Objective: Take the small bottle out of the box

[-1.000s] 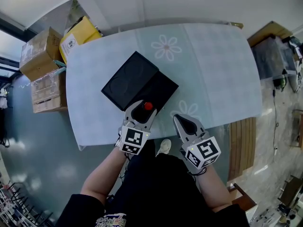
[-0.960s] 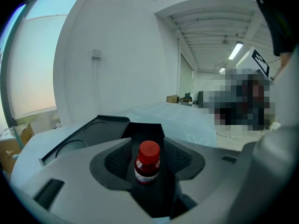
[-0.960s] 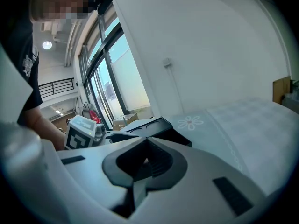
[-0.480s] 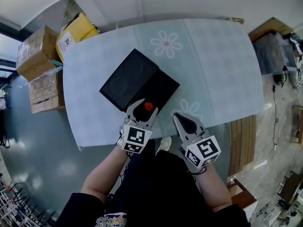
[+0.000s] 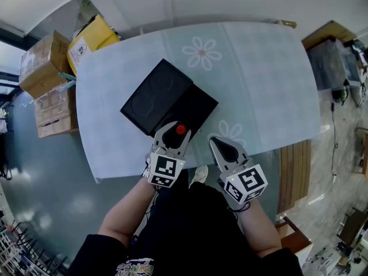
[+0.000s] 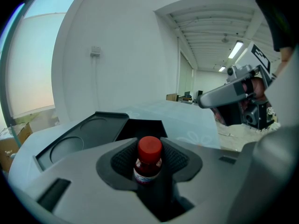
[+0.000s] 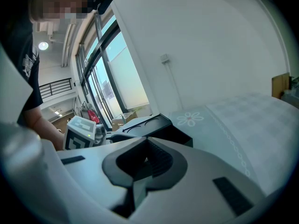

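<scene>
The small bottle stands in the black box at the bench's near edge. The left gripper's jaws are closing around it, not clearly pinching yet. It looks light, rigid and perhaps slick, so take it round the body below the red cap. Only the left gripper view shows its label; the head view shows just the cap. The right gripper hangs clenched and empty.

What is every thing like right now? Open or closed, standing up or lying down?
Box: open.
Lid: off the box, lying flat right beside it.
Bottle: standing upright, red cap on, between the left gripper's jaws.
Left gripper: jaws closing around the bottle, not yet squeezing it.
Right gripper: jaws together, holding nothing.
</scene>
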Available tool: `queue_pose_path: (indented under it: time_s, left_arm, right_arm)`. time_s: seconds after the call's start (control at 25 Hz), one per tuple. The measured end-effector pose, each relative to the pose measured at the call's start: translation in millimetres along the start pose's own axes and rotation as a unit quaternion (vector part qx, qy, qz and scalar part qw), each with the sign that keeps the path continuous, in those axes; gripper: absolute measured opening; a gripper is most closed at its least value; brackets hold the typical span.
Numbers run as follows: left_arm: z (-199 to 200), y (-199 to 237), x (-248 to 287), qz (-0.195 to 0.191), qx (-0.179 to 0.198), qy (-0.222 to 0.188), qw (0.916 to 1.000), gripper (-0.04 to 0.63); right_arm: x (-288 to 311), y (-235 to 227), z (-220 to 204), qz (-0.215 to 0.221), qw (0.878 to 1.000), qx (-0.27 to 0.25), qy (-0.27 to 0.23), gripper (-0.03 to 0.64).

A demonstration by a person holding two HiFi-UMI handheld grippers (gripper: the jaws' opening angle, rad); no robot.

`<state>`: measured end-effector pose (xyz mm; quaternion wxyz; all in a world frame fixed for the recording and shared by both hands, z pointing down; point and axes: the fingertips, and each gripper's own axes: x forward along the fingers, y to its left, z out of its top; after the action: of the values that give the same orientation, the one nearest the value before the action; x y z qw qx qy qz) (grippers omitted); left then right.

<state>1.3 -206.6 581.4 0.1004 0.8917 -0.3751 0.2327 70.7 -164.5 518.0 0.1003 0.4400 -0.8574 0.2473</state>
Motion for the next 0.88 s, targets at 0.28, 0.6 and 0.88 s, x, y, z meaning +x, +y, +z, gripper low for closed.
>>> queue_pose_path:
  time_s: [0.28, 0.6, 0.88]
  left_arm:
    - [-0.1, 2.0, -2.9, 0.003, -0.005, 0.003, 1.0, 0.167]
    - [9.7, 0.0, -11.5, 0.007, -0.004, -0.006, 1.0, 0.166]
    - [22.1, -2.6, -27.4, 0.02, -0.001, -0.015, 0.9997, 0.166]
  right_arm:
    - [-3.7, 1.9, 2.6, 0.002, 1.0, -0.004, -0.003, 0.023]
    - [-13.3, 1.9, 3.8, 0.003, 1.0, -0.005, -0.009, 0.023]
    - [-22.8, 7.5, 9.4, 0.013, 1.0, -0.01, -0.023, 0.023]
